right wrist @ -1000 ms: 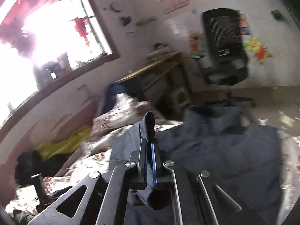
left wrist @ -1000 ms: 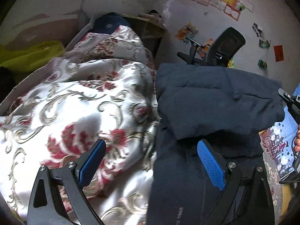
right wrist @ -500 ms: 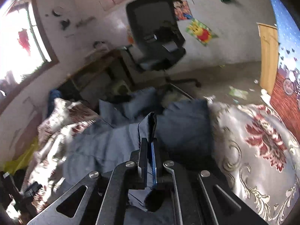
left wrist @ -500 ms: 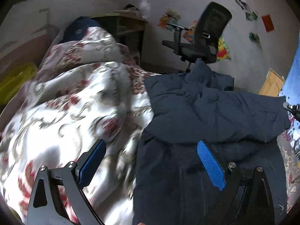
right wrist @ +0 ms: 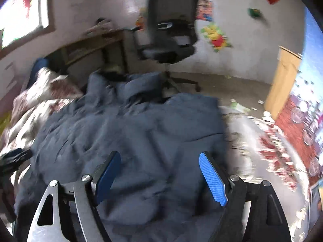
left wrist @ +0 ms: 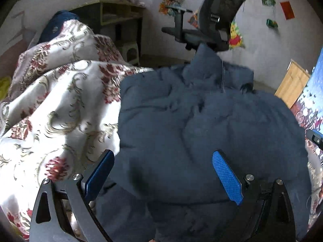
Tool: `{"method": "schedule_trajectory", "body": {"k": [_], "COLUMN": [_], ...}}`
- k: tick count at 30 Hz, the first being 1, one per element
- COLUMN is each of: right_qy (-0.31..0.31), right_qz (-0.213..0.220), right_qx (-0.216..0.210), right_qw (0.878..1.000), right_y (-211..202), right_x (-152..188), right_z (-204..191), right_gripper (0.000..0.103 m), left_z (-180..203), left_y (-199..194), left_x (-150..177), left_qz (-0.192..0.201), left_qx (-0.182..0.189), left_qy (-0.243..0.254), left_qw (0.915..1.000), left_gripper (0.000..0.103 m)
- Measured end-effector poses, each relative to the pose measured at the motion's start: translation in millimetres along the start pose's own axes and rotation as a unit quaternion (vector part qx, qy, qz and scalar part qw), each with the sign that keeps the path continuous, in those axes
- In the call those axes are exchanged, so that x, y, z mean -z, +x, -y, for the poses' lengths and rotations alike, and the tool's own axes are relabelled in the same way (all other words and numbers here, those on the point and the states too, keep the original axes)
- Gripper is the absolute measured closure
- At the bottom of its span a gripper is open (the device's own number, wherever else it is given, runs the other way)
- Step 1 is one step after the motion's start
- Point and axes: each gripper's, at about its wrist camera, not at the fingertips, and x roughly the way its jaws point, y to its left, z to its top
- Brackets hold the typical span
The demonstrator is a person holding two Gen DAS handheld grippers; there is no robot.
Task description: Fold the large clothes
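A large dark navy padded coat (left wrist: 201,125) lies folded over on itself on the bed, its hood end toward the far edge. It also fills the middle of the right wrist view (right wrist: 141,133). My left gripper (left wrist: 163,173) is open and empty, just above the coat's near left part. My right gripper (right wrist: 161,173) is open and empty above the coat's near right part; this view is motion-blurred.
A floral white, red and gold quilt (left wrist: 56,104) covers the bed left of the coat. A black office chair (left wrist: 214,24) stands beyond the bed's far edge, beside a wooden desk (left wrist: 119,14). A wooden board (right wrist: 282,80) leans at the right wall.
My right gripper was shut on a fold of the coat and carried it across; it has now opened and let go. The coat now lies doubled over. My left gripper stayed open.
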Motion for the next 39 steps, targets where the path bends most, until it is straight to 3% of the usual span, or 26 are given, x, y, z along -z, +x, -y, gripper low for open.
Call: {"method": "schedule_trajectory", "body": {"k": [4,8,21,26,32,39], "right_qy": [-0.043,-0.051,-0.044,-0.025,0.012,0.033], "right_qz": [-0.038,-0.060,-0.048,-0.049,-0.065,-0.074], "right_qx": [-0.024,-0.016,-0.030,-0.052,-0.068,-0.070], "right_qw": [0.998,0.997,0.997,0.997,0.995,0.994], "right_y": [28,50,61,58,43,18], "right_x": [15,28,44,44,38,38], "right_z": [-29,-38,-31,-28,-23,-19], "right_gripper": [0.023,0.023,0.021,0.011,0.010,0.008], "left_z": [1,-7,0,-3,-6,5], "left_y": [20,38,52,44,26,-17], "left_x": [7,11,23,20,22,28], "left_qz": [-0.032,-0.062,-0.065,-0.066,-0.083,-0.072], "left_qx": [-0.008,-0.004,-0.036,-0.033,-0.016,-0.002], "left_qy": [0.006,-0.009,0.010,-0.005,-0.031,-0.001], "left_qw": [0.9994,0.9980,0.9972,0.9972,0.9959,0.9974], "left_gripper": [0.007,0.005,0.001,0.001,0.001,0.001]}}
